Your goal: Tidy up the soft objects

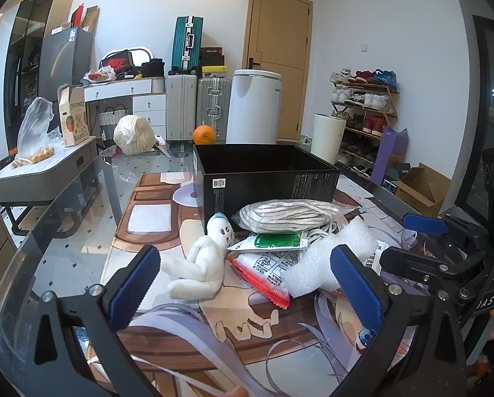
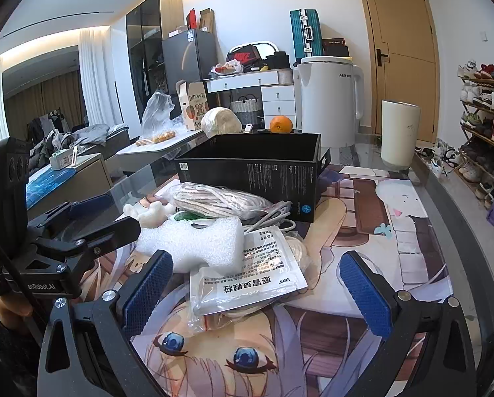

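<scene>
A pile of soft things lies in front of an open black box: a white plush toy, a bagged striped cloth, a white foam piece, a green sachet, a red-edged packet and a white medicine pouch. My left gripper is open and empty, just short of the plush and the foam. My right gripper is open and empty, its fingers either side of the pouch, above it.
The glass table carries an anime-print mat, an orange, a wrapped round bundle and a white cylinder. The other gripper shows at the right in the left wrist view and at the left in the right wrist view.
</scene>
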`<state>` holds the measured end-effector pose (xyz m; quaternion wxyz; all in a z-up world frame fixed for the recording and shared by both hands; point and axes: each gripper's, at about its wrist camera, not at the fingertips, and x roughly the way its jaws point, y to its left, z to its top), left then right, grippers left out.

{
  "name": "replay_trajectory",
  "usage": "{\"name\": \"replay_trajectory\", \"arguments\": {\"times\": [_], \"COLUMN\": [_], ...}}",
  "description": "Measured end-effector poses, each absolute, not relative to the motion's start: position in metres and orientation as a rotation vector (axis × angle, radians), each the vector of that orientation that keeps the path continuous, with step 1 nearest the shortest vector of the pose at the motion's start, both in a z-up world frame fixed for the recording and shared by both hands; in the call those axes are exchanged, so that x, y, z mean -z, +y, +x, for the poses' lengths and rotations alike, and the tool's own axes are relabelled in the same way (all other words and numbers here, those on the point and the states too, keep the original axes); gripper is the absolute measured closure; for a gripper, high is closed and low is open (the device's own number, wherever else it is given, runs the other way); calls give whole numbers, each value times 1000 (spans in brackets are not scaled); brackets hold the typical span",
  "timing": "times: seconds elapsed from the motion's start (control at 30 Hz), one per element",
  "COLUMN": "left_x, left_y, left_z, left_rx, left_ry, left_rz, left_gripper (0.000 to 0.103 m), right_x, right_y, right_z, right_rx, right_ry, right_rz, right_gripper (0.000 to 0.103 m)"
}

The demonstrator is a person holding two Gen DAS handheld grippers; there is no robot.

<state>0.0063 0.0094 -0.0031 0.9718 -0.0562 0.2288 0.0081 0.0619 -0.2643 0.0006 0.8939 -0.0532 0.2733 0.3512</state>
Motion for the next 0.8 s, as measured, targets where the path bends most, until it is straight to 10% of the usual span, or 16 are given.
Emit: {"name": "replay_trajectory", "arguments": {"times": [0.8], "left_x": [2], "left_y": [5], "left_z": [1], "left_rx": [-18], "left_ry": [457], "left_rz": [-94], "left_gripper": [0], "right_x": [2], "right_y": [-264], "right_z": [62], "right_rx": [-728], "right_ry": [571], "right_rz": [-119], "right_gripper": [1]}}
